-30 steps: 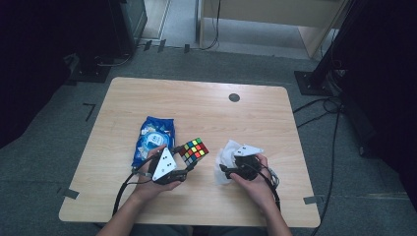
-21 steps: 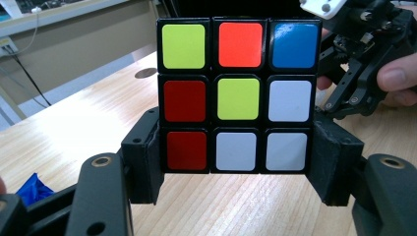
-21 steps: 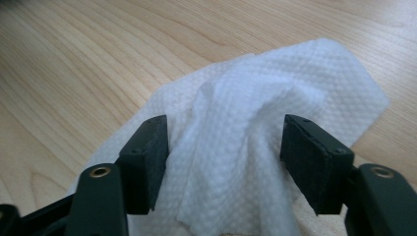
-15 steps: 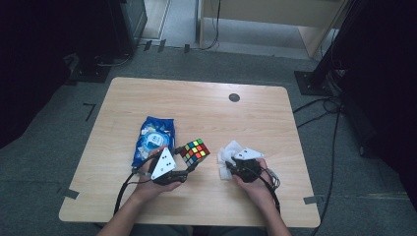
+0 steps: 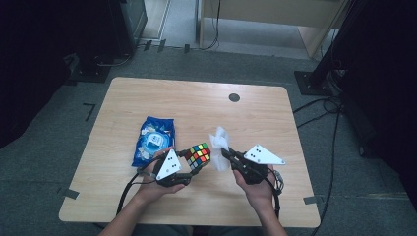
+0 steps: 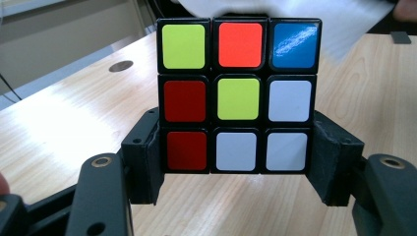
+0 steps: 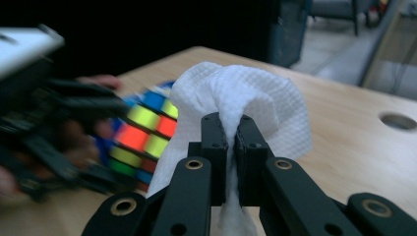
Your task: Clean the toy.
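While the left gripper [image 5: 199, 158] clamps its two blocky black jaws against opposite sides of a puzzle cube [image 6: 237, 96], the cube stands square before that gripper's camera, just above the pale wood-grain bench [image 5: 206, 113]. Its glossy plastic face is a three-by-three grid of rounded stickers in yellow-green, orange, blue, red and white, framed in black. The right gripper [image 7: 227, 129] has just been closing, and its jaws are now pinched tight on a white paper towel [image 7: 246, 98], whose dimpled, quilted sheet bunches into a soft mound over the jaw tips. In the high view the towel [image 5: 220, 142] is held near the cube [image 5: 198, 154], to its right. A crinkly blue packet [image 5: 153, 140] lies flat on the bench just left of the cube.
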A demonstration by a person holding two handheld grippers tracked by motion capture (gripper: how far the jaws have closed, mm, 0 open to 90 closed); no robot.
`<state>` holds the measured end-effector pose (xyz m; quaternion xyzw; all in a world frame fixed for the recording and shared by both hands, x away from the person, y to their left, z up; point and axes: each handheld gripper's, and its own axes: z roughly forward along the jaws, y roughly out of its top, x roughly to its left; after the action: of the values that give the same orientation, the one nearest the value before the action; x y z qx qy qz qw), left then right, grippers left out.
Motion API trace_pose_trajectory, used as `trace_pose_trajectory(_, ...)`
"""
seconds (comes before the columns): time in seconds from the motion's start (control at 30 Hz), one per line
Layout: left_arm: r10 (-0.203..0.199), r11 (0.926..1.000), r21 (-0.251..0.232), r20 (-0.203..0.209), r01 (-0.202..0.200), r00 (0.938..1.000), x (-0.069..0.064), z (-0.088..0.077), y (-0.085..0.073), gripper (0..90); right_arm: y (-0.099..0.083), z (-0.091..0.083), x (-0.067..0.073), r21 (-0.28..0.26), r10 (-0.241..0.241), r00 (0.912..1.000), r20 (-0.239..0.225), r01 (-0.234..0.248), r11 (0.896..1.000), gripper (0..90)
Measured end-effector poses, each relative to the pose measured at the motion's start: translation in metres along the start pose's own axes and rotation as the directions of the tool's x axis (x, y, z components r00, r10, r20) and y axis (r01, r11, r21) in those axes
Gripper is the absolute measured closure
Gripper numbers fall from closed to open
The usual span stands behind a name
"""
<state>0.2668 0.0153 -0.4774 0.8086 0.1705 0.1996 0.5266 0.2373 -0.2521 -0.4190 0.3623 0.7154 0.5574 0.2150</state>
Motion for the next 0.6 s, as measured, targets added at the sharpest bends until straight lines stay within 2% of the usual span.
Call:
trace_pose_trajectory(0.07, -0.001, 1.0000, -0.001, 0.011, 0.001, 0.9999, -0.003, 0.002, 0.001, 34.5, 0.006, -0.001, 0.014, -0.035, -0.025, 0.9990, -0.037, 0.024, 0.999, 85.8)
trace_pose_trajectory(0.13, 0.008, 1.0000, -0.001, 0.024, -0.008, 0.9997, -0.006, 0.003, 0.002, 34.5, 0.009, 0.000, 0.022, -0.045, -0.042, 0.9971, -0.064, 0.040, 0.998, 85.7)
trace_pose_trajectory(0.23, 0.011, 0.9999, -0.010, 0.041, -0.011, 0.9991, -0.011, 0.003, 0.004, 34.5, 0.007, 0.004, 0.029, -0.046, -0.051, 0.9960, -0.073, 0.048, 0.998, 85.6)
trace_pose_trajectory(0.43, 0.008, 0.9994, -0.033, 0.066, -0.006, 0.9978, -0.013, 0.001, 0.008, 34.5, -0.003, 0.014, 0.029, -0.004, -0.038, 0.9963, -0.077, 0.038, 0.999, 84.9)
trace_pose_trajectory(0.5, 0.001, 0.9990, -0.044, 0.071, 0.003, 0.9975, -0.012, -0.001, 0.009, 34.5, -0.004, 0.015, 0.026, -0.010, -0.033, 0.9969, -0.072, 0.033, 0.999, 84.9)
trace_pose_trajectory(0.6, -0.014, 0.9979, -0.062, 0.080, 0.019, 0.9967, -0.010, -0.004, 0.011, 34.5, -0.006, 0.015, 0.022, 0.005, -0.043, 0.9985, -0.035, 0.043, 0.999, 84.9)
